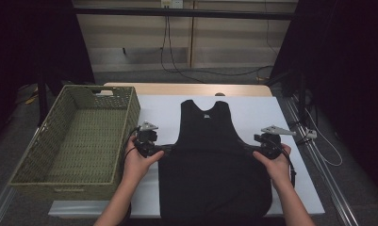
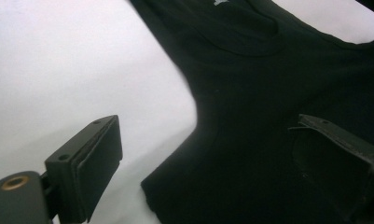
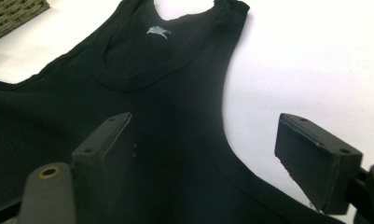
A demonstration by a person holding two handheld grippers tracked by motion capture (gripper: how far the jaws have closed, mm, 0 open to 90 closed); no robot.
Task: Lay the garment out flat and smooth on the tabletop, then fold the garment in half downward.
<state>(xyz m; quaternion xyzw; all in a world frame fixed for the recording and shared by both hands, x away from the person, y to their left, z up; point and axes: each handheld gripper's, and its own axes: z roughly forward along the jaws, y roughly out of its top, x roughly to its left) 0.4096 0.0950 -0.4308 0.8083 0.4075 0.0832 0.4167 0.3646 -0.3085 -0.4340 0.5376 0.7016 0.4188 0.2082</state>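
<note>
A black tank top (image 1: 215,160) lies flat on the white table (image 1: 257,110), neck toward the far side. My left gripper (image 1: 164,148) is at the top's left side, just below the armhole. It is open: in the left gripper view the gripper (image 2: 205,135) has one jaw over the table and the other over the black tank top (image 2: 268,88). My right gripper (image 1: 249,147) is at the top's right side, also open. In the right gripper view the gripper (image 3: 205,128) straddles the edge of the tank top (image 3: 152,93), and nothing is pinched.
A large woven green basket (image 1: 130,115) stands on the left of the table, close to my left hand; its corner shows as the basket (image 3: 12,14) in the right gripper view. Beyond the table's far edge, cables hang on the wall. Metal rails run along the right side.
</note>
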